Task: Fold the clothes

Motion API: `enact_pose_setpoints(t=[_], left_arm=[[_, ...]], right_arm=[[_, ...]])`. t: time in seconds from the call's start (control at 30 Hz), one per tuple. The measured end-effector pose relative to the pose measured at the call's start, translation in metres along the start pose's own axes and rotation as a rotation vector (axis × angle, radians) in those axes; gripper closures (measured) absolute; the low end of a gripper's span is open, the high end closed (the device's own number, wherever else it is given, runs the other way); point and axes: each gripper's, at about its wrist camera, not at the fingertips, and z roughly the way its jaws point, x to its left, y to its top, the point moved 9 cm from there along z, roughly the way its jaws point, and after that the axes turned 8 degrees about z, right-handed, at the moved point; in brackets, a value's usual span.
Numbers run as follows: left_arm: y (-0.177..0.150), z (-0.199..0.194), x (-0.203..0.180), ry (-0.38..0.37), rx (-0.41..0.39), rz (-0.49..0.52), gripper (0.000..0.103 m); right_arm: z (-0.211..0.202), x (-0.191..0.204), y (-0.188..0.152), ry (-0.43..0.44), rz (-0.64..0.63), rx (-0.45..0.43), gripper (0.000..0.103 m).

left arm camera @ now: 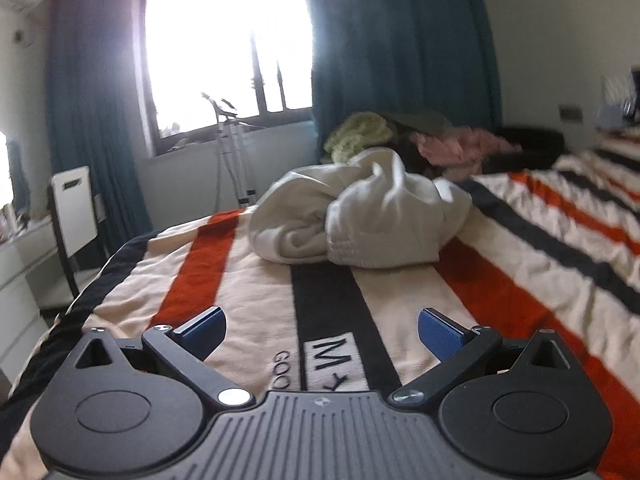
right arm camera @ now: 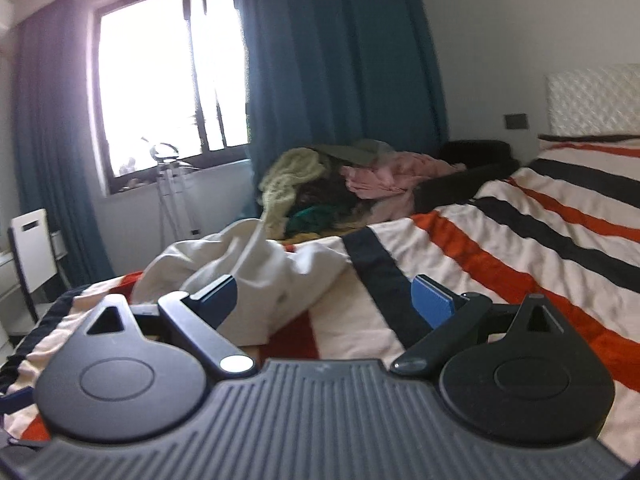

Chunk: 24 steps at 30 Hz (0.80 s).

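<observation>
A crumpled cream-white garment [left arm camera: 356, 216] lies bunched on the striped bedspread [left arm camera: 248, 280], ahead of my left gripper [left arm camera: 322, 334], which is open and empty above the blanket. In the right wrist view the same garment [right arm camera: 248, 276] lies just ahead and left of my right gripper [right arm camera: 324, 304], also open and empty, its left blue fingertip [right arm camera: 218, 298] close to the cloth. A heap of other clothes, yellow-green [left arm camera: 360, 134] and pink [left arm camera: 460, 146], sits at the bed's far side; it also shows in the right wrist view [right arm camera: 340, 188].
The bed's striped blanket [right arm camera: 540, 224] runs to the right toward a white headboard [right arm camera: 596, 100]. A bright window [left arm camera: 224, 44] with blue curtains [left arm camera: 400, 52] is behind. A white chair [left arm camera: 74, 208] and a metal stand [left arm camera: 232, 160] are left of the bed.
</observation>
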Motion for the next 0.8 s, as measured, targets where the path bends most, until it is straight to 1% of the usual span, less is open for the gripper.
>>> enact_pose_setpoints(t=[0.07,0.13,0.23,0.33,0.4,0.53,0.6,0.7,0.73,0.8], left_arm=[[0.005,0.017,-0.011,-0.007,-0.003,0.063,0.0],[0.011,0.036,-0.022,0.002,-0.019,0.14,0.0],[0.019,0.068,-0.044,-0.004,-0.046,0.268,0.0],[0.022,0.11,-0.067,-0.069,-0.056,0.38,0.0],[0.02,0.14,-0.079,-0.071,-0.045,0.437,0.0],[0.018,0.201,-0.094,-0.009,-0.043,0.572,0.0],[0.022,0.225,-0.096,0.025,-0.059,0.599,0.0],[0.035,0.252,-0.096,0.096,-0.087,0.631,0.0],[0.039,0.26,-0.096,0.118,-0.098,0.651,0.001],[0.051,0.268,-0.095,0.167,-0.131,0.675,0.012]], right_arm=[[0.004,-0.011,-0.001,-0.025,0.018,0.006,0.008],[0.008,-0.023,-0.002,-0.049,0.045,0.016,0.008],[0.019,-0.04,-0.007,-0.082,0.088,0.043,0.008],[0.031,-0.052,-0.016,-0.112,0.127,0.079,0.008],[0.041,-0.055,-0.023,-0.119,0.137,0.096,0.008],[0.064,-0.055,-0.036,-0.121,0.14,0.126,0.008],[0.075,-0.055,-0.042,-0.122,0.142,0.141,0.008],[0.092,-0.055,-0.052,-0.124,0.144,0.164,0.008],[0.097,-0.056,-0.055,-0.124,0.145,0.172,0.008],[0.108,-0.056,-0.061,-0.125,0.147,0.187,0.008]])
